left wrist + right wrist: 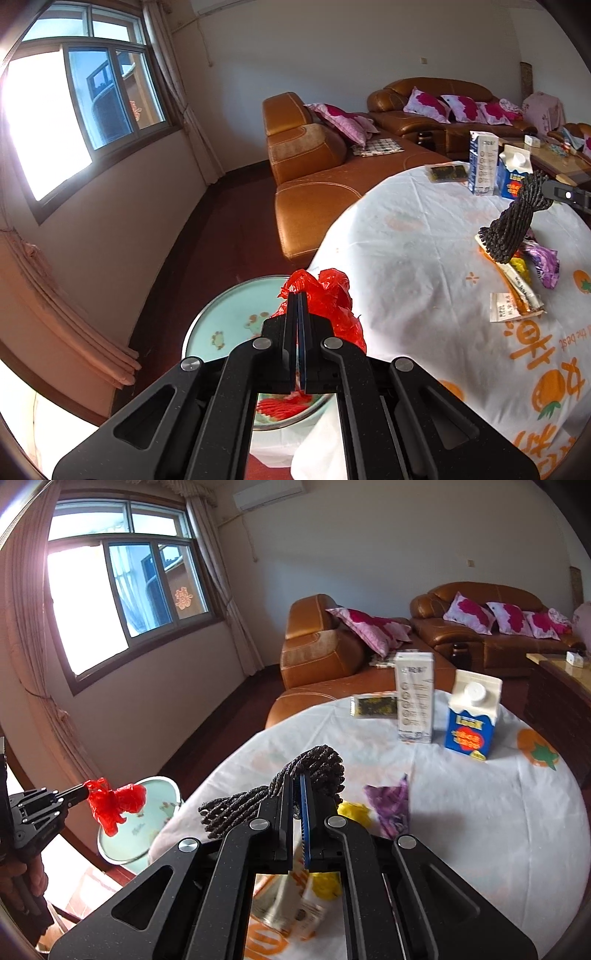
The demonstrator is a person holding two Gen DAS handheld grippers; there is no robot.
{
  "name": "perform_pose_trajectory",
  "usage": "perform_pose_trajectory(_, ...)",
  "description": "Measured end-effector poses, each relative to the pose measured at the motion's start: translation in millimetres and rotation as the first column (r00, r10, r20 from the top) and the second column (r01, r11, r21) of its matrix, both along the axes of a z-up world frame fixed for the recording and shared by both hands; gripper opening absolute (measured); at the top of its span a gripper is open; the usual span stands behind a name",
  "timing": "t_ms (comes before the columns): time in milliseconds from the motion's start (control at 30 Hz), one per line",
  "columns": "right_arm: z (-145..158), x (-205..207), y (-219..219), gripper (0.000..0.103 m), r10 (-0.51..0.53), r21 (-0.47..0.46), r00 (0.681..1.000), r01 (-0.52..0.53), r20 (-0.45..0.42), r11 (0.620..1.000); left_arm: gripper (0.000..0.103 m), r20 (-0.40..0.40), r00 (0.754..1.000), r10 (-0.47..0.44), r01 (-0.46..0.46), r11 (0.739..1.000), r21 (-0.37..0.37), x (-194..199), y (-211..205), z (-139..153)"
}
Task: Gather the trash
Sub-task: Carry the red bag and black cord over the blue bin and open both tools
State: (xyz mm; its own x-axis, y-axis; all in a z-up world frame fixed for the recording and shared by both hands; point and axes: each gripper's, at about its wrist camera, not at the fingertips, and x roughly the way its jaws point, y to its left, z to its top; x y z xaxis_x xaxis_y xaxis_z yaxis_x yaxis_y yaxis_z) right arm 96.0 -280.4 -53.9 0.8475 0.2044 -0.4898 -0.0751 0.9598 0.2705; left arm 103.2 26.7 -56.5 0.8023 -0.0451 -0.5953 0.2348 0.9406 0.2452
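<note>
A: Trash is split three ways. Left to right: red plastic bag (325,299) pinched in the left gripper (297,295), held out past the table edge over the round mint-green stool (229,317). Likely the collection bag, kept off the table (406,258) so stuff can drop in, or just carried clear. Can't tell which.

B: Left fingers?

A: Clamped flat together, thin film caught between the pads. The right wrist view confirms it: red bag (114,805) hangs bunched from the tip of the left gripper (83,792).

B: Middle?

A: Dark foam net sleeve (314,768) in the right gripper (295,775), lifted off the tablecloth. In the left view the same sleeve (517,218) dangles above the wrapper pile.

B: Right fingers?

A: Squeezed nearly shut on the sleeve; foam crushed between them, loose end drooping left.

B: Still on the table?

A: Purple wrapper (391,805), yellow wrapper (354,810), a paper packet (517,284) and a receipt (502,306) near the edge. Farther right and back: tall white carton (413,698), blue milk carton (471,720), dark snack pack (373,705), all standing or lying untouched.

B: Next?

A: Probably bring sleeve to bag. Bag mouth looks bunched shut, could be a snag.
</note>
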Motion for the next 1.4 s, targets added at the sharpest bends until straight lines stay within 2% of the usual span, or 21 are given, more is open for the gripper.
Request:
perform_pose_trajectory(300, 5, 28, 41, 0.004, 0.074, 0.008, 0.997, -0.074, 0.006, 0.997, 0.0, 0.017, 0.996, 0.087, -0.087, 0.996, 0.027, 3, 39, -1)
perform_pose_trajectory(667, 4, 56, 99, 0.004, 0.161, -0.088, 0.987, -0.161, -0.003, 0.983, 0.0, 0.011, 0.986, 0.167, -0.167, 0.983, 0.076, 14, 67, -14)
perform_pose_trajectory(1100, 0, 68, 137, 0.004, 0.219, -0.181, 0.976, -0.217, -0.01, 0.959, 0.0, 0.021, 0.981, 0.195, -0.196, 0.975, 0.105, 13, 75, -16)
perform_pose_trajectory(1400, -2, 68, 161, 0.004, 0.256, -0.276, 0.967, -0.243, 0.009, 0.93, 0.0, 0.041, 0.979, 0.201, -0.204, 0.971, 0.122, 13, 77, -13)
